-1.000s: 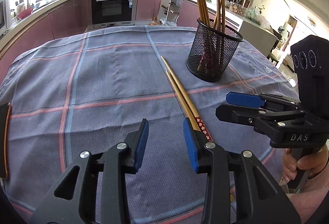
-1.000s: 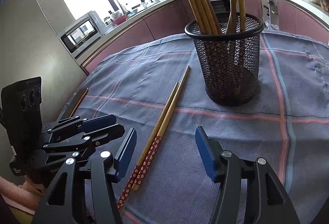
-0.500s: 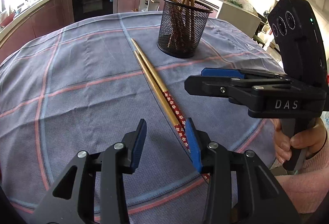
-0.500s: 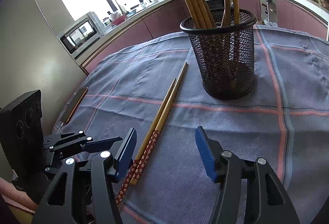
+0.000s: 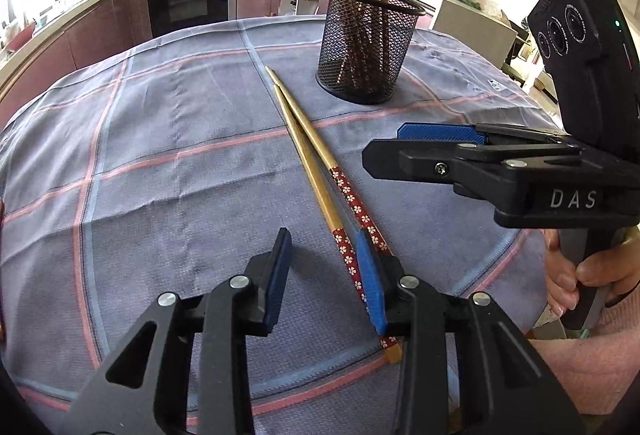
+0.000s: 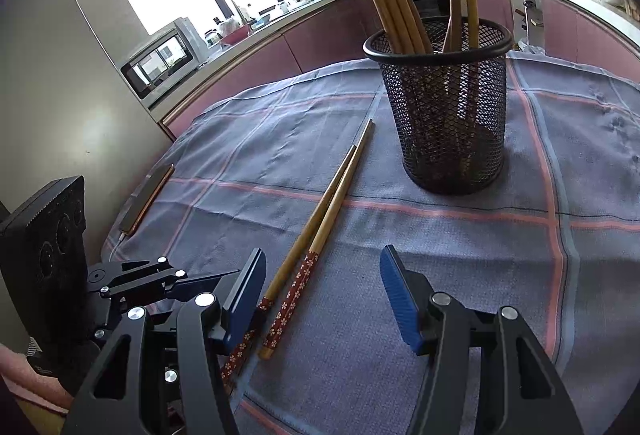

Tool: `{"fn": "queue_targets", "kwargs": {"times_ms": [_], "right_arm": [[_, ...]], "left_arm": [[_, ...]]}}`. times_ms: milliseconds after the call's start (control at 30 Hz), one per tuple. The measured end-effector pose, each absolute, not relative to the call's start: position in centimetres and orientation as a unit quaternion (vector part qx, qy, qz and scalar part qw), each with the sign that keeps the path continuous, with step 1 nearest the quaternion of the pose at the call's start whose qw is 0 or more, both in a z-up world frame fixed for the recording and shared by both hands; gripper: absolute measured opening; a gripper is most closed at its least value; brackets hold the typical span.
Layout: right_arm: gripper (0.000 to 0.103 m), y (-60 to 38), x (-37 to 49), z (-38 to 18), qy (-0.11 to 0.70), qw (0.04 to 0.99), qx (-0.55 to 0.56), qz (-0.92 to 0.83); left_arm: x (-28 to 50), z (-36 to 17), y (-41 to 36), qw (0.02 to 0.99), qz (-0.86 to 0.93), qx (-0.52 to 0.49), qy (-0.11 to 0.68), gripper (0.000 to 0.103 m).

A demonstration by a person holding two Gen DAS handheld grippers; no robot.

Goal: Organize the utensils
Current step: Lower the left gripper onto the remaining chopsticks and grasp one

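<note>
Both tongs stand apart-jawed, gripping nothing. Left gripper [image 5: 324,275], jaws just closing a little, hovers over the red flowered ends of the two chopsticks [image 5: 320,171], one end between its pads, unpinched. Right gripper [image 6: 320,299] hovers just beside the same ends. From the mesh holder [image 6: 444,107], the chopsticks run toward the near cloth [image 5: 160,139] edge; bare cloth lies left of them.

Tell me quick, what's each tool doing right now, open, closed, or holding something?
Left tool: open, jaws just closing in, one of the two loose chopsticks between them, not gripped.
Right tool: open, empty, above the chopsticks' patterned ends.
</note>
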State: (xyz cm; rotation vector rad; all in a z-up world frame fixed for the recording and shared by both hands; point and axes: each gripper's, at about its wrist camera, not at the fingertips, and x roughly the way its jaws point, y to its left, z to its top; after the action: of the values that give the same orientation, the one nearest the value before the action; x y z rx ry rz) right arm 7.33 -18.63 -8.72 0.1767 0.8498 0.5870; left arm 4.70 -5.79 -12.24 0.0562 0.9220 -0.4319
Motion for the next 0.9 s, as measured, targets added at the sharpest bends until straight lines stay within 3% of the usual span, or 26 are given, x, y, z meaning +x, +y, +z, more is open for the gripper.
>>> {"fn": "queue_targets", "kwargs": {"times_ms": [467, 900], "right_arm": [[0.029, -15.9, 9.2, -9.8, 0.428, 0.865, 0.025, 0.259], [0.021, -16.3, 9.3, -9.8, 0.434, 0.866, 0.019, 0.247]], "left_arm": [[5.8, -12.2, -4.9, 0.874, -0.189, -0.005, 0.447, 0.020], [6.8, -12.2, -5.1, 0.872, -0.194, -0.010, 0.449, 0.019]]}}
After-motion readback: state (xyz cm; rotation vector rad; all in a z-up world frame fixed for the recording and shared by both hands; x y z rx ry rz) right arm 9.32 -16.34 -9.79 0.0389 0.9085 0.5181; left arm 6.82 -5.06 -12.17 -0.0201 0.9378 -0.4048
